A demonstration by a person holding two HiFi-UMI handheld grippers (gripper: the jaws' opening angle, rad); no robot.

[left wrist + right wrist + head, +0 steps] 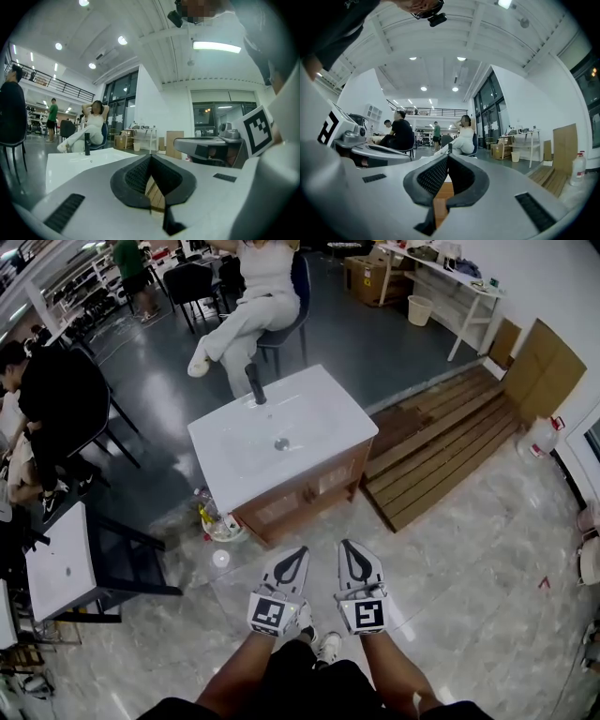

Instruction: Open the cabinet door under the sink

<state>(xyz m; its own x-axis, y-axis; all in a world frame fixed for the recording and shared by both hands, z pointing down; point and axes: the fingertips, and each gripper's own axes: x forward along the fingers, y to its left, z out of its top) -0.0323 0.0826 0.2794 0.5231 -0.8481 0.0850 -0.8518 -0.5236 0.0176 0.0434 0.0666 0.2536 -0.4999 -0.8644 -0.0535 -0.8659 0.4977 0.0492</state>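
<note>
The sink unit has a white top (319,418) with a black faucet (255,385), and below it a brown wooden cabinet front (309,488) whose doors look closed. My two grippers hang side by side over the tiled floor, a short way in front of the cabinet and pointing toward it. The left gripper (302,550) is shut with nothing in it, and so is the right gripper (345,543). In the left gripper view the left gripper's (151,157) dark pads meet at the tip, with the white top (70,161) beyond. In the right gripper view the right gripper (447,157) shows its jaws closed, brown wood behind them.
Wooden boards (441,451) lie on the floor right of the cabinet. A bag of small items (216,521) sits at its left foot. A small white table (61,563) and dark chair frame (131,559) stand at left. A seated person (248,306) is behind the sink.
</note>
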